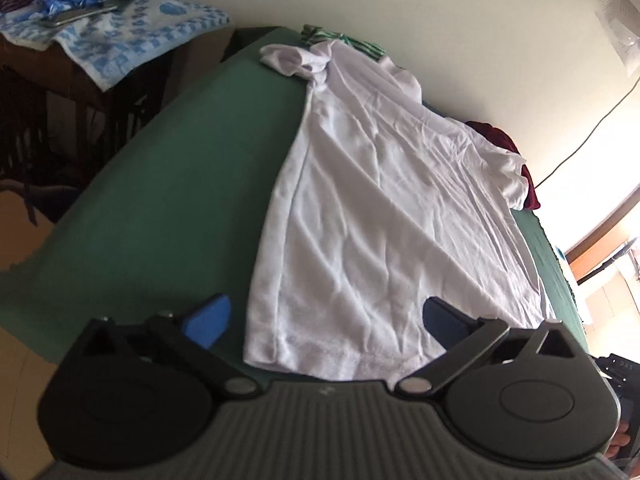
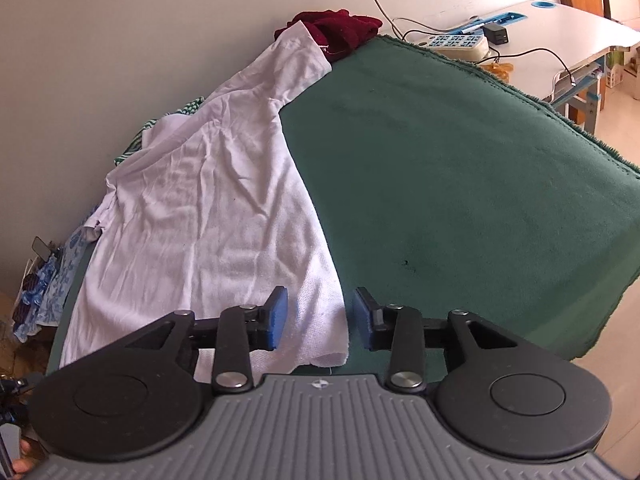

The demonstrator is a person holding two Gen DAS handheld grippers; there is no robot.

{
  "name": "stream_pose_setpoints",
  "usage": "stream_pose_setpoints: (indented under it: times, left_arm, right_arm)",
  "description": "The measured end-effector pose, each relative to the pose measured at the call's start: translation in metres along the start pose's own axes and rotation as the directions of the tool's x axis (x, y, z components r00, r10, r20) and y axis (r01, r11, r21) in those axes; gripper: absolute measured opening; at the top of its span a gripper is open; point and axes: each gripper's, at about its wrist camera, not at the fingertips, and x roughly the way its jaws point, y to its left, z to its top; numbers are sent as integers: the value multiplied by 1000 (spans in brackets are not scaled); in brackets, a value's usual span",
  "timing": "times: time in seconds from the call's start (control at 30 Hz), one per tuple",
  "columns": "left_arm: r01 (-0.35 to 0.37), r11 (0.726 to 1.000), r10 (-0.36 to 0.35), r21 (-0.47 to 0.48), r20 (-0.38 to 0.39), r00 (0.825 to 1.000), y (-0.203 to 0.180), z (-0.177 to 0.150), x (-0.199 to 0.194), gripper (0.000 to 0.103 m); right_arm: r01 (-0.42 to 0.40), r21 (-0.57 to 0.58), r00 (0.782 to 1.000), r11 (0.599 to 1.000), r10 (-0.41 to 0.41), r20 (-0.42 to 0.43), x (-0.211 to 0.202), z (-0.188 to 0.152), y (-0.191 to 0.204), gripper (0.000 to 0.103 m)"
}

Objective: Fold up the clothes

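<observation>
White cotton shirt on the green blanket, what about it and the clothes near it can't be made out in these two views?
- White cotton shirt: near hem cut off by the tongs' body, left wrist view.
- Dark red garment: mostly hidden behind the shirt's sleeve, both views.
- Green striped cloth: only an edge shows past the collar; type unclear.

White shirt, plain, centre of frame. Dark green cloth beneath, plain. Maroon garment at top. Green-and-white striped garment upper centre. Blue-and-white patterned towel upper left. Gripper pads blue, arms black, body grey ribbed.
</observation>
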Motion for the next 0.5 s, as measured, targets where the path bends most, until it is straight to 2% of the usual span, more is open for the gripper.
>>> stream_pose_setpoints:
  times: [0.13,0.23,0.37,0.5]
  left_arm:
    - [-35,997,36,72,-6,999,-11,-4,3,102]
    - [-36,998,36,57,-4,999,-6,-3,2,102]
    - [-10,1000,10,16,28,1000,2,-7,-1,102]
    - [30,1000,-30,-1,50,998,7,-10,-4,102]
  right_arm:
    - [-67,48,998,997,67,3,-1,1,-8,55]
    - [-82,79,997,993,82,1,0,3,-9,61]
    - [-82,18,997,996,82,-2,1,1,2,76]
    - [-131,68,991,989,128,35,2,-2,-8,76]
